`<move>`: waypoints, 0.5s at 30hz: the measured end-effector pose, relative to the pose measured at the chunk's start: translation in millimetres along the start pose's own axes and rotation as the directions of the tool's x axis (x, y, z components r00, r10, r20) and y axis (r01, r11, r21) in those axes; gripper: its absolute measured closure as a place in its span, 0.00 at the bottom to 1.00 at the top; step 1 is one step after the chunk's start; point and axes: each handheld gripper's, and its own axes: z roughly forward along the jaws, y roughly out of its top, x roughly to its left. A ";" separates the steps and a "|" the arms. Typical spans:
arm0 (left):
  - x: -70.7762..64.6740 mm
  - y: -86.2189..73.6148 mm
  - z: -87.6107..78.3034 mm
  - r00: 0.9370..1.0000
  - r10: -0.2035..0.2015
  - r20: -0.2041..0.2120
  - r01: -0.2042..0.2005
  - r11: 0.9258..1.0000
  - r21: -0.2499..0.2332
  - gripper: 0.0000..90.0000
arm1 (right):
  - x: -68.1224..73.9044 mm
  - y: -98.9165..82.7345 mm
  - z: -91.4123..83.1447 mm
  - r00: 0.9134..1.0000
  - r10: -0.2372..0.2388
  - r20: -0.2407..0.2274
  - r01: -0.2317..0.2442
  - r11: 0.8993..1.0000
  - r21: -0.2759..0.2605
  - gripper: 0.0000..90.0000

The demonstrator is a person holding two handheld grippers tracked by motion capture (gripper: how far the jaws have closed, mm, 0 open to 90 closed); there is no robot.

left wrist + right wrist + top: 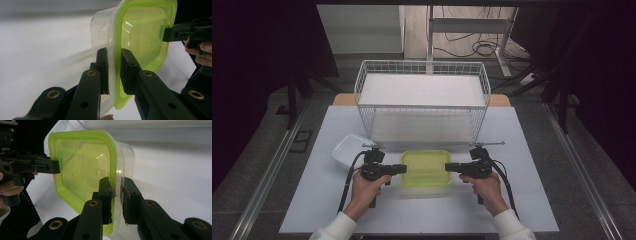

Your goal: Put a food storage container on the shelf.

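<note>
Where the white table [312,200] fronts a wire basket [422,95], a clear container with green lid [426,168] sits mid-table. Left gripper [403,169] and right gripper [448,167] each clamp its rim, opposite sides. No readable labels. Second white container [346,149] behind-left.

The wire basket [422,97] stands across the upper middle of the high view, walling off the far half of the table [532,200]; just below it the lidded container [426,168] sits between the left gripper [399,169] and the right gripper [451,167], which close it in from both sides; a white container [346,149] blocks the left middle; bare tabletop lies open along the lower edge, lower left and right side.
</note>
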 end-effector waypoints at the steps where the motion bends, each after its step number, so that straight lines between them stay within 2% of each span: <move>1: -1.1 0.9 -2.8 1.000 0.006 0.011 -0.006 1.000 -0.012 0.88 | 3.4 1.1 -3.0 1.000 -0.020 0.005 0.020 1.000 -0.010 0.87; 10: -4.9 2.6 -9.4 1.000 0.013 0.025 -0.012 1.000 -0.027 0.88 | 13.2 4.6 -10.8 0.995 -0.094 0.023 0.095 0.995 -0.039 0.87; 15: -8.8 5.5 -18.2 0.999 0.022 0.039 -0.020 0.999 -0.044 0.88 | 22.0 7.3 -17.2 0.989 -0.141 0.033 0.143 0.988 -0.057 0.87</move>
